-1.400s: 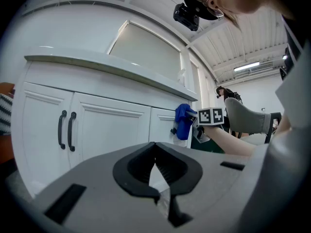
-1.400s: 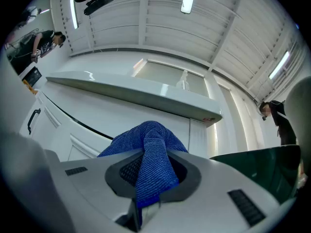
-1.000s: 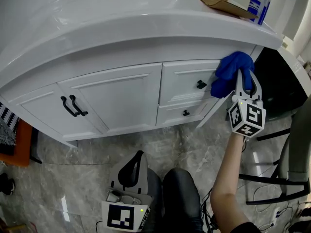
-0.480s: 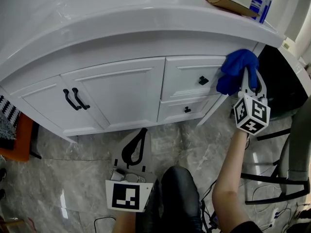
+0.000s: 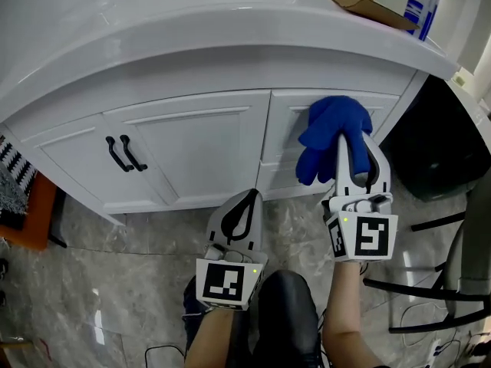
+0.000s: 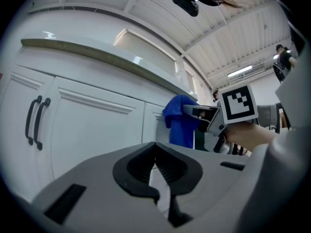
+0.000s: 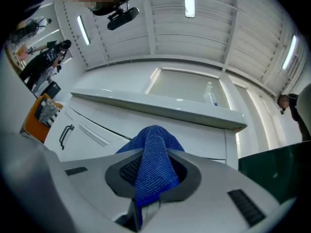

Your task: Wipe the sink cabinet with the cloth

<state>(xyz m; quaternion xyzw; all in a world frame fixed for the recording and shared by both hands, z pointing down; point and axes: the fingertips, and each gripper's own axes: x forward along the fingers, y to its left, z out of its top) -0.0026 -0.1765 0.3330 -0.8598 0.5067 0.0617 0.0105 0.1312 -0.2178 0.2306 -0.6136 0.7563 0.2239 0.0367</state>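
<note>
You are clenching the blue cloth (image 5: 324, 129) in your right gripper (image 5: 348, 139), holding it against the cabinet (image 5: 192, 140) front, while your left gripper (image 5: 247, 198) is hovering closed and empty below the cabinet doors.

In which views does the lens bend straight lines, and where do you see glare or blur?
Left gripper view: strong fisheye, dark corners, the left gripper soft up close. Right gripper view: same bending; the cloth sharp, weave visible. Head view: mild glare on the countertop, little blur.
</note>
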